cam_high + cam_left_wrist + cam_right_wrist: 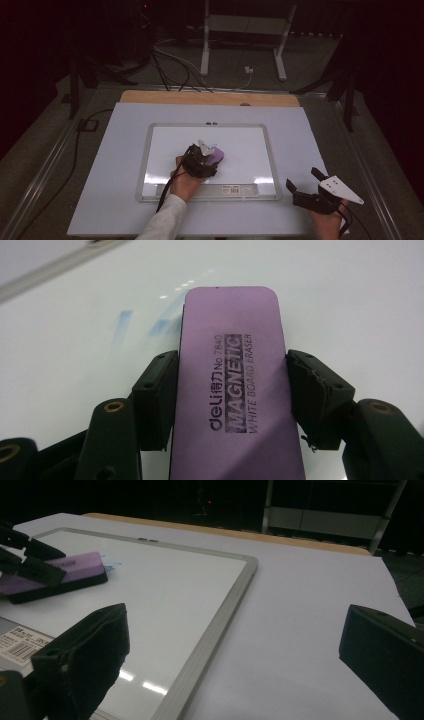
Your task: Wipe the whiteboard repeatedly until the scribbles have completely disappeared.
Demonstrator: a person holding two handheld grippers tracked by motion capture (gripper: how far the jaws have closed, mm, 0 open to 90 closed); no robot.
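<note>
A purple magnetic whiteboard eraser (235,385) lies flat on the whiteboard (240,145), and my left gripper (231,399) is shut on its two long sides. In the high view the left gripper (202,159) sits over the middle of the board with the eraser (217,156) poking out to its right. Faint blue smears (120,322) mark the board just beyond the eraser's far left corner. My right gripper (306,183) rests at the table's front right, off the board, jaws wide apart with nothing between them. From the right gripper view the eraser (60,575) shows at the far left.
The whiteboard's metal frame (220,625) runs diagonally between the board and the white table top (300,130). A wooden strip (210,98) lines the far table edge. Cables and a stand's legs lie on the floor beyond.
</note>
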